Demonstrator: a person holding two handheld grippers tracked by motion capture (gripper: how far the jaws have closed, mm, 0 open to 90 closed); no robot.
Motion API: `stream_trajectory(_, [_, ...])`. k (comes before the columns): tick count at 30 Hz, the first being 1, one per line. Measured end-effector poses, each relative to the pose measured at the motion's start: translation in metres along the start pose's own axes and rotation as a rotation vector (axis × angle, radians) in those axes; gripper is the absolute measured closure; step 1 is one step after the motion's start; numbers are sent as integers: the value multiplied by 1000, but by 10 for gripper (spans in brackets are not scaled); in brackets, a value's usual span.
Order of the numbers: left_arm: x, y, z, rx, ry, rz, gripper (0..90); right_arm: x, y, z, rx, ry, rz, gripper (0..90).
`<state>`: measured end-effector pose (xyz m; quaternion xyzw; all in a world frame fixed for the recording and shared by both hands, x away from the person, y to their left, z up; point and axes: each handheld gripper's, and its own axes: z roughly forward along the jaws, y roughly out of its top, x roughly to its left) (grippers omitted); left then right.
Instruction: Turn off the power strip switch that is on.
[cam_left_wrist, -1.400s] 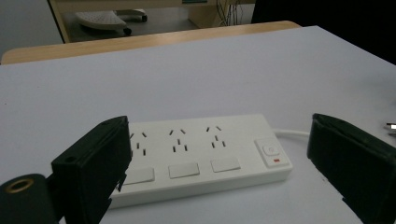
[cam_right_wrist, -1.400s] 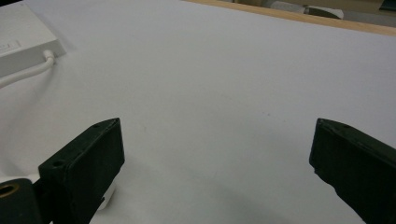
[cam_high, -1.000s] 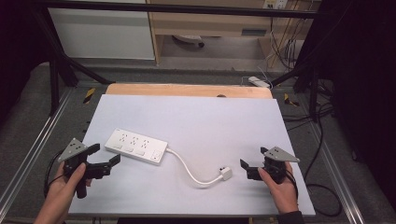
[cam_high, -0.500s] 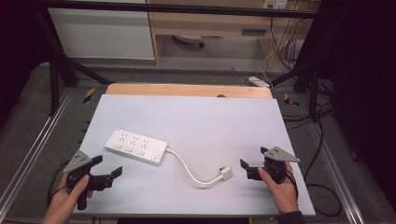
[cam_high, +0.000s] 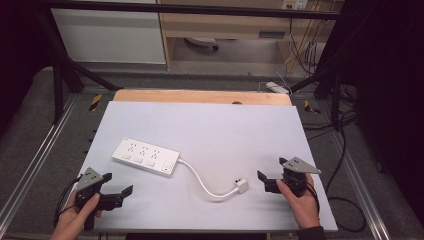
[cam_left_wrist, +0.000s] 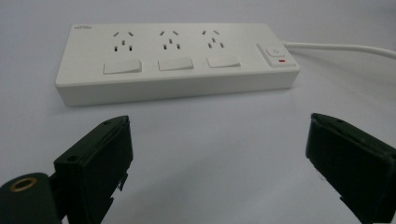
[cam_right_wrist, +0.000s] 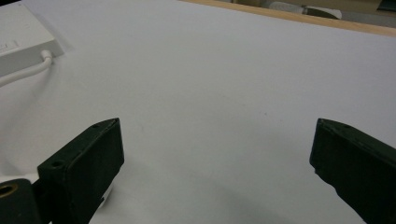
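The white power strip lies flat on the left half of the tabletop, nearer the near edge than the far one, its three sockets and three rocker switches facing up. Its long axis runs aslant, from the far-left toward the near-right, and the end with the round master button and red mark points toward the right edge. From that end the white cord leaves, sags toward the near edge and curls up to the plug, which rests loose on the tabletop near the middle of the near edge.

The left gripper hovers by the near-left corner, just short of the strip's long side; in the left gripper view its jaws stand wide apart with the strip square ahead and nothing between them. The right gripper sits near the near-right part of the tabletop, close beside the plug but not touching it, its jaws likewise apart and holding nothing.

I judge this to be the approach: nothing is grasped yet. The next move probably calls for the left jaws to steady the strip's body and the right jaws to close on the plug, turned so its pins can meet a socket.
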<state>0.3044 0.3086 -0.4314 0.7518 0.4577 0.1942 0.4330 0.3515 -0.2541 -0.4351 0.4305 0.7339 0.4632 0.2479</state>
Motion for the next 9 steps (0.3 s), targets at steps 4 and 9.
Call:
stream_trajectory(4, [2,-4,1,-1,9,-13,73,0,-1,1,13,-3,3,32])
stream_trajectory(9, [2,-4,0,-14,10,-11,73,-5,-7,6,85,-47,18,35])
